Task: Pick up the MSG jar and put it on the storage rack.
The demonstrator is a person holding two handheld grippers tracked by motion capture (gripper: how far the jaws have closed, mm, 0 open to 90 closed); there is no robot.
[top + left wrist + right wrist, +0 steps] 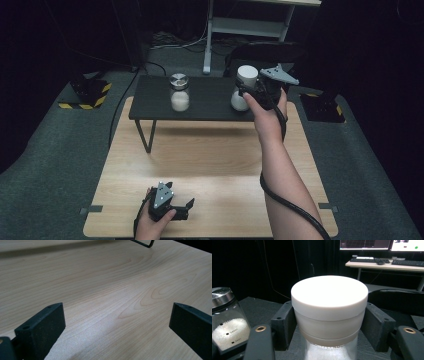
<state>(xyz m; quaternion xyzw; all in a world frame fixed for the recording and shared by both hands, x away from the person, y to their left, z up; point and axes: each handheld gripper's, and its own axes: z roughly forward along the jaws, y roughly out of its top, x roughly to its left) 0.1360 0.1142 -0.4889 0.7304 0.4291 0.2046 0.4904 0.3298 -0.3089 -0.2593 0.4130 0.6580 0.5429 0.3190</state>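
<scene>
Clamping the white-lidded jar point(329, 315) on the dark shelf point(150, 97), the right gripper point(250, 92) may tip it against the neighbouring metal-lidded jar point(179, 93) if pulled sideways; the left gripper point(182, 206) rests wide open on the table point(210, 160).

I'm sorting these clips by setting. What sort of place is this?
Probably a lab or recording workspace, not a kitchen: a desk with monitors and keyboards behind, hazard-taped stand bases on grey carpet, and dark curtains around the wooden table.
</scene>
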